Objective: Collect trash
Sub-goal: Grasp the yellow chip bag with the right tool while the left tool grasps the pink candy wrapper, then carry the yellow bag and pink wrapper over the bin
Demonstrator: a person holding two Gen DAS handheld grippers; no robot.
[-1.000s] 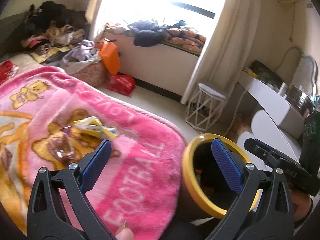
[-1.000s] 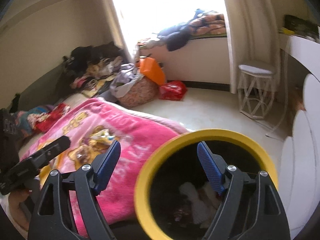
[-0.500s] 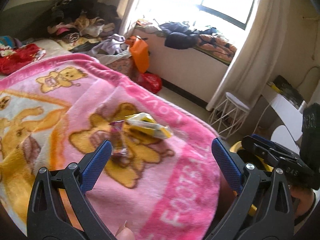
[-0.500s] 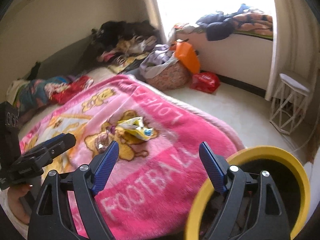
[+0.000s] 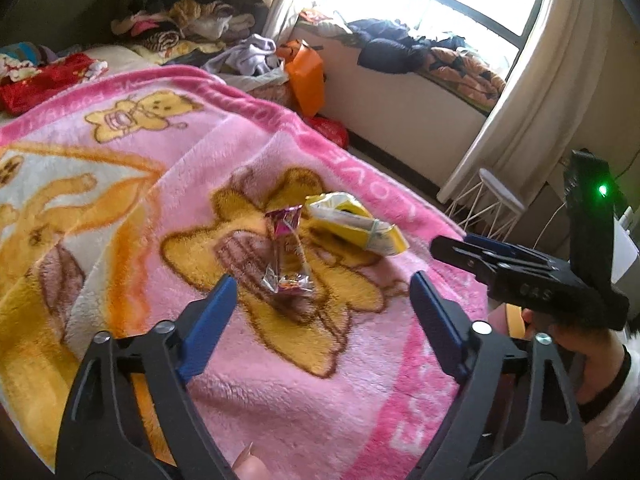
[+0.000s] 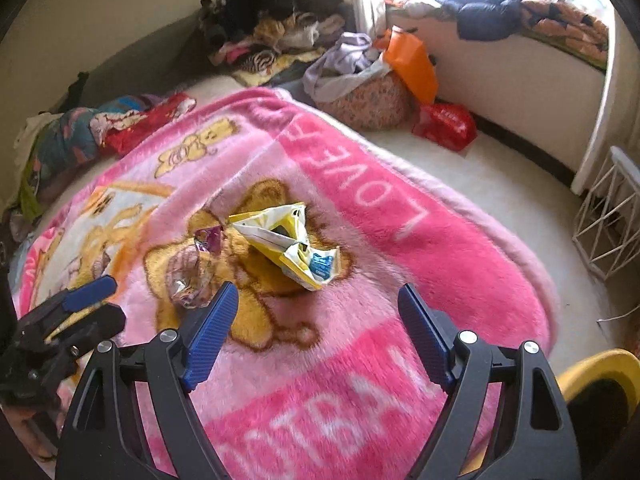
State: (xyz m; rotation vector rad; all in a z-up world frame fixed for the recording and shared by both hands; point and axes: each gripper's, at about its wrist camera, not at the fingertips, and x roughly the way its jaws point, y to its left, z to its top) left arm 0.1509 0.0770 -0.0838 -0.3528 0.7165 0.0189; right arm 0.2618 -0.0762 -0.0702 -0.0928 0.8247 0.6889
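Observation:
Two pieces of trash lie on a pink bear blanket: a clear and purple candy wrapper and a crumpled yellow and white snack bag. My left gripper hovers just short of the candy wrapper, its jaws closing, nothing between the pads. My right gripper is open and empty, just short of the snack bag. Each gripper shows at the edge of the other's view. The yellow-rimmed black bin sits at the lower right.
Piled clothes lie at the bed's far end. A laundry basket, an orange bag and a red bag stand on the floor under the window ledge. A white wire stool stands to the right.
Both grippers swung away from the yellow-rimmed bin and came down over the blanket; the two pieces of trash now lie just ahead of the fingers. The left jaws have narrowed a little.

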